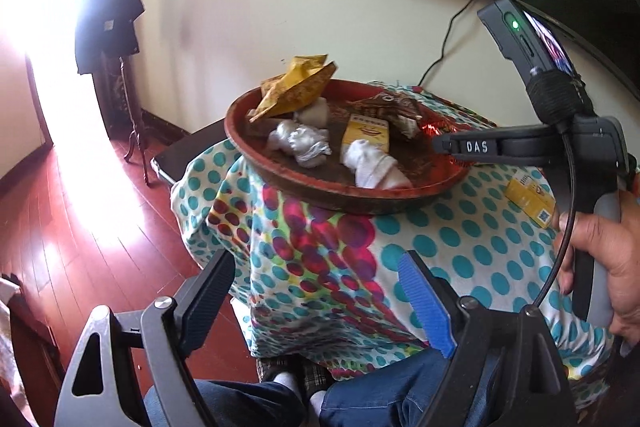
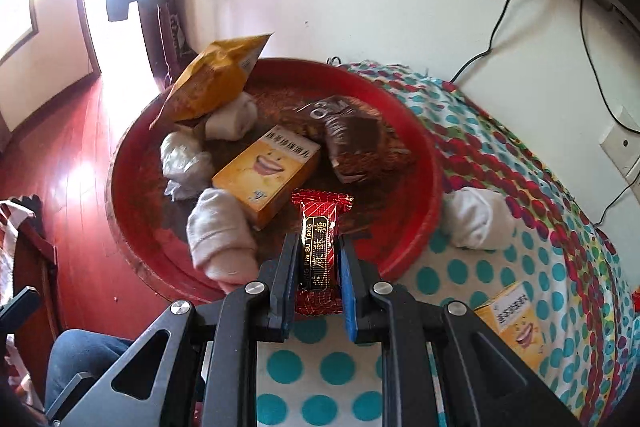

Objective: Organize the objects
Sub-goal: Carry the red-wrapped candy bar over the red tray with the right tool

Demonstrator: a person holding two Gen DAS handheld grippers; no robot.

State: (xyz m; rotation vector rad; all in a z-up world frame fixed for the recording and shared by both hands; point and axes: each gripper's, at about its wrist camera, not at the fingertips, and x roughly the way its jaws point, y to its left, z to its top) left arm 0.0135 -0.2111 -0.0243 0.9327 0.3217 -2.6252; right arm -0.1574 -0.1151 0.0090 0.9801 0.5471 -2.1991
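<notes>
My right gripper [image 2: 318, 259] is pinching a red candy [image 2: 318, 243] by its long sides, low in the middle of the right wrist view, with the candy's far end hanging just over the near rim of the red tray [image 2: 424, 155]. My worry is the wrapper: it is slick and crinkly, the pads hold only its near half, and I judge that a quick tilt or a loose squeeze could let it slide out short of the tray and onto the dotted cloth [image 2: 460, 271]. A second risk is the white sock [image 2: 218, 231] lying at the tray's near edge just left of the fingers; pushing forward carelessly could nudge it over the rim toward the floor. The yellow box [image 2: 268, 171] sits close ahead too, so a drop there may land the candy on top of it, not flat. The candy's long axis runs straight along the fingers, pointing up the frame into the tray, label facing up. My left gripper [image 1: 320, 291] hangs spread and empty at the bottom of its view, short of the tray.
</notes>
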